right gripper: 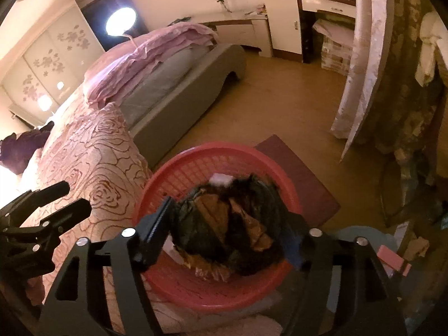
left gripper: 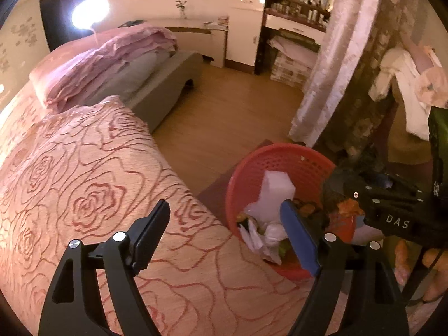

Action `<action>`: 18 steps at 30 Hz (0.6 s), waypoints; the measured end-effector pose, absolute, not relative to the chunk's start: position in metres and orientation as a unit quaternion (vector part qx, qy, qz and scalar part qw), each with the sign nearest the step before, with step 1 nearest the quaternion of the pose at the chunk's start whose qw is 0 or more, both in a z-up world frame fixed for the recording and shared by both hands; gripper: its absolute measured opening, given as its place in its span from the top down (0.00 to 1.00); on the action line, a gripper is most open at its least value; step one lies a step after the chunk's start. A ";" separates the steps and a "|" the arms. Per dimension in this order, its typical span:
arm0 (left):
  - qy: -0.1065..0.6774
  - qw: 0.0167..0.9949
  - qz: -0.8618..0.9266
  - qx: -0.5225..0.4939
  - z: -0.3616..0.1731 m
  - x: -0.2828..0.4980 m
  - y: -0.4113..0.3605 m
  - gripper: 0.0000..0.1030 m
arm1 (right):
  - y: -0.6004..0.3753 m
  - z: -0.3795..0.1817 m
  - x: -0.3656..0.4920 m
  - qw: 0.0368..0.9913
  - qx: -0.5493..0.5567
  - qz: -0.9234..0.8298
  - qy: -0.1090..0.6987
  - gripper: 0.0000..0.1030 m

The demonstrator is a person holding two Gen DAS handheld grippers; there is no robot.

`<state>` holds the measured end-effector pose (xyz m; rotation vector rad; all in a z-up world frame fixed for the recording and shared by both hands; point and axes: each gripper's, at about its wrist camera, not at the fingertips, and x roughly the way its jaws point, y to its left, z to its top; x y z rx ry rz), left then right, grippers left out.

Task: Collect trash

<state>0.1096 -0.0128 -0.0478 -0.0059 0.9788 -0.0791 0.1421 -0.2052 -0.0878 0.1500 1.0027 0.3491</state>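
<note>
You are hovering your right gripper [right gripper: 229, 232], jaws apart around a dark crumpled bag [right gripper: 232, 224], over the half-filled red plastic mesh basket [right gripper: 196, 165], your left gripper [left gripper: 226, 235] gaping empty at nine o'clock.

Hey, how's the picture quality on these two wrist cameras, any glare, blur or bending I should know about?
Left wrist view: warm orange cast, a blown-out lamp glare at upper left, fisheye curving the bed and walls, dark corners; the red basket is sharp. Right wrist view: the same lamp flares, and the dark trash bundle between the right gripper fingers is motion-smeared, details unreadable.
</note>
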 end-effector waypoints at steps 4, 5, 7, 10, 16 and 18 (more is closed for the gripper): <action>0.466 0.884 -0.028 -0.003 -0.046 0.106 -0.008 0.24 | -0.200 -0.084 0.141 0.863 0.073 0.169 0.471 0.25; 0.465 0.885 -0.026 -0.002 -0.046 0.105 -0.008 0.24 | -0.199 -0.082 0.141 0.864 0.071 0.169 0.470 0.24; 0.463 0.886 -0.023 -0.001 -0.045 0.103 -0.006 0.24 | -0.199 -0.081 0.138 0.868 0.066 0.166 0.464 0.22; 0.460 0.887 -0.020 0.000 -0.045 0.101 -0.006 0.24 | -0.200 -0.080 0.134 0.870 0.062 0.161 0.462 0.22; 0.455 0.890 -0.018 0.002 -0.043 0.097 -0.006 0.24 | -0.203 -0.078 0.126 0.874 0.045 0.146 0.460 0.21; 0.454 0.891 -0.017 0.000 -0.043 0.095 -0.006 0.24 | -0.203 -0.079 0.123 0.873 0.044 0.147 0.462 0.21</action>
